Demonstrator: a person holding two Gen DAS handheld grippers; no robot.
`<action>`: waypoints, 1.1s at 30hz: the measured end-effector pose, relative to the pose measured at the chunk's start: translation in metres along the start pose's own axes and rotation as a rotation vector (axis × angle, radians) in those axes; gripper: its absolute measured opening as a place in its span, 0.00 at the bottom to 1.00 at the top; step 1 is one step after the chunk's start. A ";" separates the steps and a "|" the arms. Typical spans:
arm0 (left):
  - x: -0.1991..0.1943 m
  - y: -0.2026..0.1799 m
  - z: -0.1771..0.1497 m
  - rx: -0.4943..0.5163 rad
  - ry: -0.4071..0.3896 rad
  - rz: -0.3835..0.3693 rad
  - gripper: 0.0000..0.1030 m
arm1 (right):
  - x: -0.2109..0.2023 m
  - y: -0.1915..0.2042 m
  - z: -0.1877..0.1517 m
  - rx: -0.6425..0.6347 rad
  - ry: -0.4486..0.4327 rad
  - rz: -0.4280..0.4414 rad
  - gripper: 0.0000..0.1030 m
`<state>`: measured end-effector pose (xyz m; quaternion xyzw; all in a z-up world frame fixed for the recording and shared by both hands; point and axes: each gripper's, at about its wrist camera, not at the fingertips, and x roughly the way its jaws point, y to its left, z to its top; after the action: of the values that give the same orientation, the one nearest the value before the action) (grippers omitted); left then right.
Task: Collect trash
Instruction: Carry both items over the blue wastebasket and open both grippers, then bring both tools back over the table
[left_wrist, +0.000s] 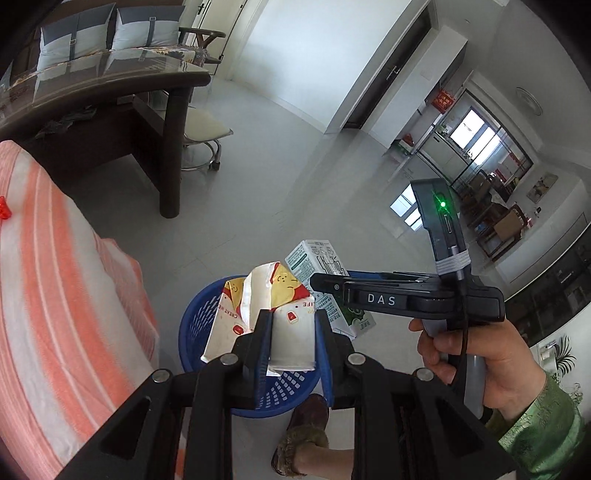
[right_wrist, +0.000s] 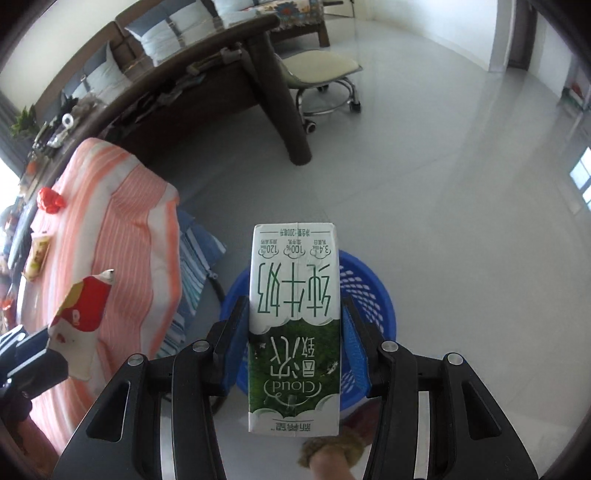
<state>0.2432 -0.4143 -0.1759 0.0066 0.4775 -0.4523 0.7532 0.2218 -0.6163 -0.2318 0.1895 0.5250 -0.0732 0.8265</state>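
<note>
My left gripper (left_wrist: 292, 321) is shut on a crumpled white, yellow and red paper wrapper (left_wrist: 291, 343), held just above a blue perforated basket (left_wrist: 192, 325) on the floor. My right gripper (right_wrist: 294, 306) is shut on a green and white milk carton (right_wrist: 295, 332), gripped by its sides and hanging over the same basket (right_wrist: 373, 295). In the left wrist view the right gripper (left_wrist: 325, 284) reaches in from the right with the carton (left_wrist: 314, 258), a hand (left_wrist: 461, 354) on its handle. The right wrist view has the left gripper (right_wrist: 22, 347) and wrapper (right_wrist: 81, 314) at far left.
An orange and white striped cloth (left_wrist: 55, 295) covers a surface left of the basket. Behind stand a dark wooden table (left_wrist: 170, 147) and a wheeled stool (left_wrist: 203, 129). A foot in a brown slipper (left_wrist: 306, 432) is next to the basket. Grey floor stretches beyond.
</note>
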 end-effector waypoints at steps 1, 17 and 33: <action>0.008 0.000 0.000 0.003 0.011 0.001 0.23 | 0.003 -0.006 0.000 0.015 0.002 0.005 0.48; 0.028 -0.009 -0.005 0.011 -0.036 0.126 0.59 | 0.011 -0.051 0.008 0.115 -0.030 0.060 0.66; -0.145 0.026 -0.114 -0.005 -0.234 0.402 0.75 | -0.079 0.075 -0.022 -0.199 -0.407 -0.034 0.91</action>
<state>0.1602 -0.2506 -0.1436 0.0474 0.3772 -0.2899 0.8783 0.1931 -0.5456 -0.1518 0.0795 0.3554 -0.0718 0.9286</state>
